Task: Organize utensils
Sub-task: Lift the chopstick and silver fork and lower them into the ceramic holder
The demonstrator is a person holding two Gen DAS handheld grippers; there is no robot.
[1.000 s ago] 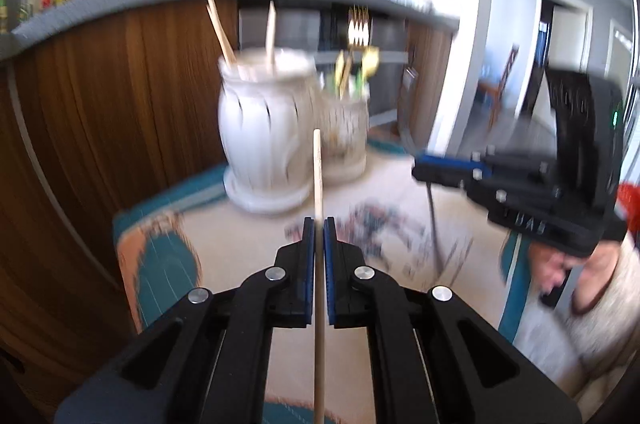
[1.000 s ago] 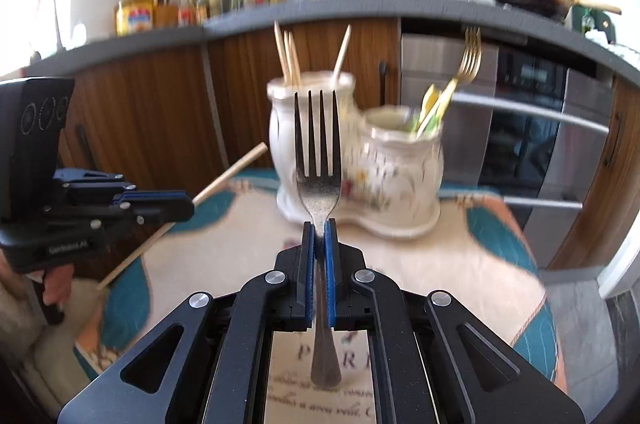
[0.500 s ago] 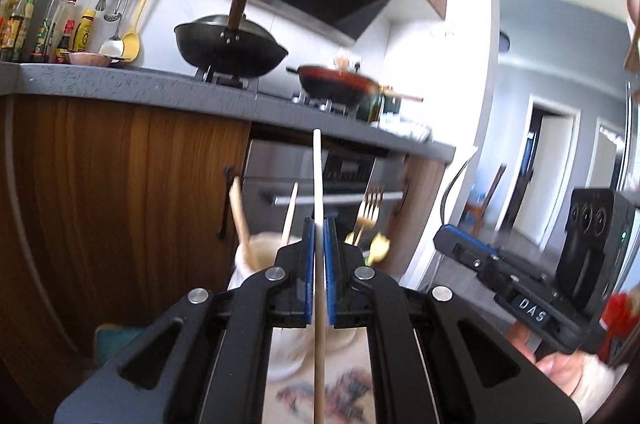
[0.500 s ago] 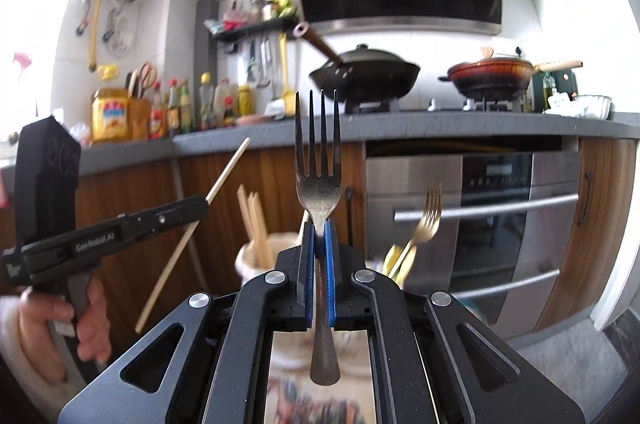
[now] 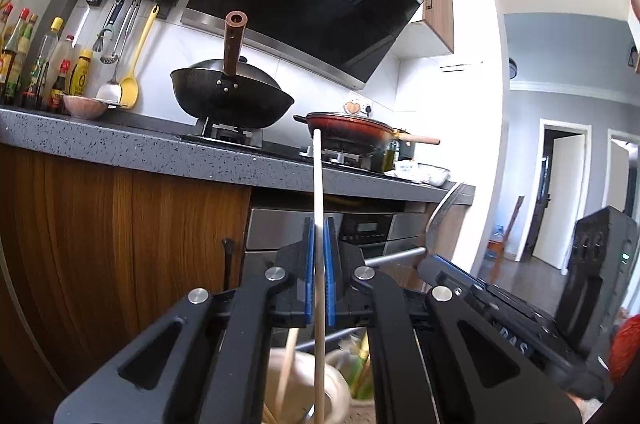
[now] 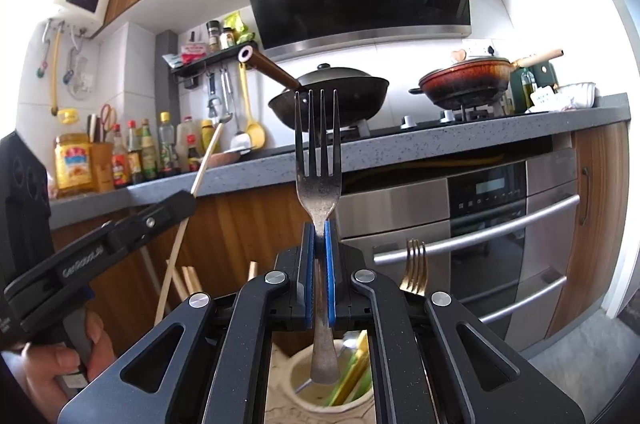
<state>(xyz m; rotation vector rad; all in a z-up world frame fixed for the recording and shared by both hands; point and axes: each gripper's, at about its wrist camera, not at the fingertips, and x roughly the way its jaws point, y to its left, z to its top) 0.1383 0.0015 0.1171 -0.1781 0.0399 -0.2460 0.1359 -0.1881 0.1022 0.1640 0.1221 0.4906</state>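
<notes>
My left gripper (image 5: 318,228) is shut on a pale wooden chopstick (image 5: 317,176) that stands upright, its lower end over the white ribbed jar (image 5: 308,392) holding other chopsticks. My right gripper (image 6: 319,230) is shut on a steel fork (image 6: 318,160), tines up, its handle end hanging just above the mouth of the patterned jar (image 6: 304,400), which holds green and yellow utensils and a gold fork (image 6: 414,272). The left gripper (image 6: 176,204) with its chopstick (image 6: 206,156) shows at the left of the right wrist view; the right gripper body (image 5: 500,308) shows at the right of the left wrist view.
A grey kitchen counter (image 6: 440,140) with a black wok (image 6: 332,96), a red pan (image 6: 464,84) and bottles (image 6: 132,152) runs behind. Wood cabinet fronts (image 5: 120,244) and a steel oven (image 6: 480,236) stand close behind the jars.
Both grippers have tilted up, so the jars dropped to the bottom of the views. The chopstick and the fork now hang with their lower ends over the jars.
</notes>
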